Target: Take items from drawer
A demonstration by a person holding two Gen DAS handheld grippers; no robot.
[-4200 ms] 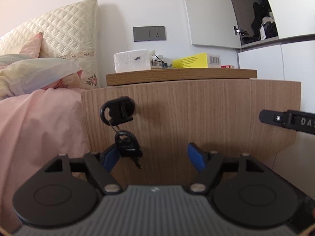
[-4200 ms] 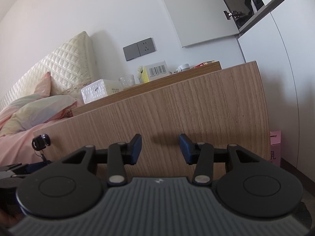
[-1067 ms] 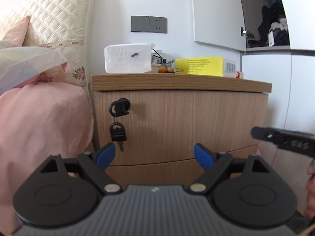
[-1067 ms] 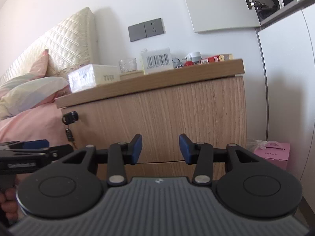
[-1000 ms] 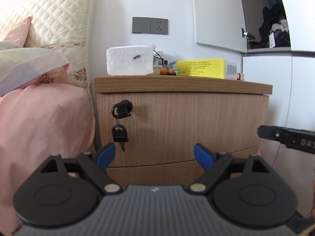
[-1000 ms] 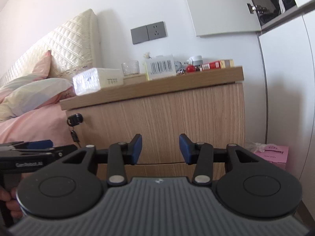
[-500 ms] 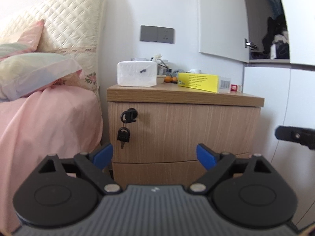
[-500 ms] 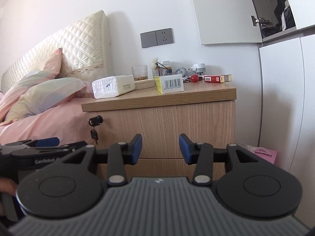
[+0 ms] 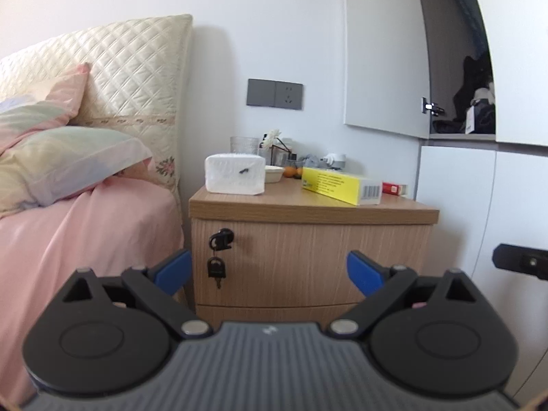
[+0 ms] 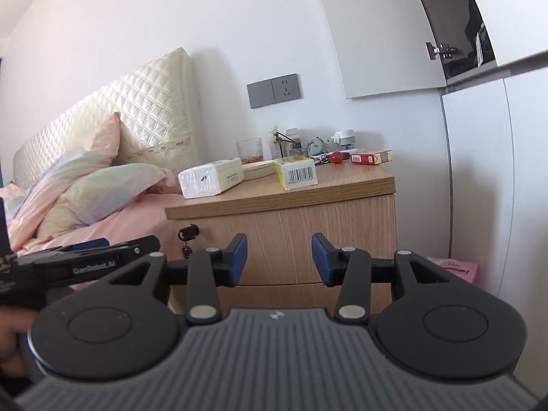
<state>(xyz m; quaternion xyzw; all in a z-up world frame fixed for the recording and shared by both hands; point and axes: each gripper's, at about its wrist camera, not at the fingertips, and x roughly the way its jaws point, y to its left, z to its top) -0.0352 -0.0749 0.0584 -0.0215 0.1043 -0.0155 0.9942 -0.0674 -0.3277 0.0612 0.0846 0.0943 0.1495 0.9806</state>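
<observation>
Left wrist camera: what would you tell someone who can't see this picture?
An open left gripper faces a wooden nightstand whose drawer is shut, with keys hanging from its lock. On top sit a white tissue box and a yellow box; a pink bed lies beside it.

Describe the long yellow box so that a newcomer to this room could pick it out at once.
Find the wooden nightstand beside the bed. On its top, right of the white tissue pack, lies the long yellow box, the only yellow thing there, with a barcode on its white end.
</observation>
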